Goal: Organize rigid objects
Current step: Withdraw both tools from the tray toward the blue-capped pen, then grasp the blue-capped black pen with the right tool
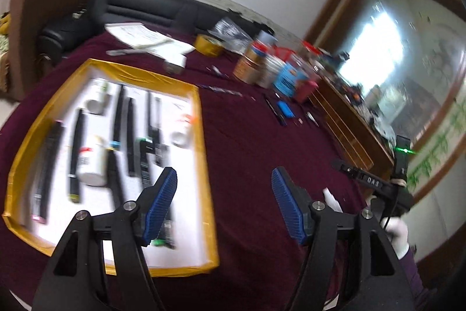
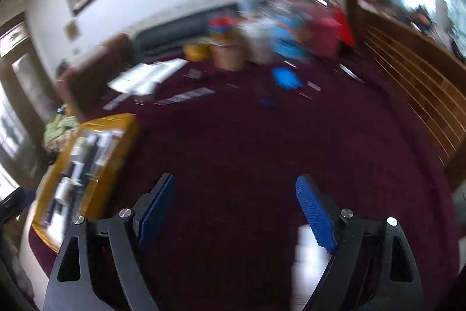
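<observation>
Left gripper: my left gripper [image 1: 224,206] tilts down over the tray's right edge, jaws apart, nothing between the blue pads [image 1: 161,203].
Right gripper: my right gripper [image 2: 236,212] angles down over bare cloth, jaws wide and empty; this view is badly blurred.
Right hand: from the left camera I see a white-gloved hand [image 1: 397,235] gripping the other tool's handle at far right.
Task items: black rods, a white bottle [image 1: 91,162] and other pieces lie inside the yellow-rimmed tray [image 1: 208,194] to my left.
Open room: a broad bare stretch of maroon tablecloth [image 1: 256,142] lies ahead of both grippers.
Loose bits: a small blue item [image 1: 285,108] and thin sticks lie farther out.
Far edge: cans, a tape roll [image 1: 208,45] and papers [image 1: 142,37] crowd the back.
Room: dark sofa [image 1: 139,8] and white wall beyond.
</observation>
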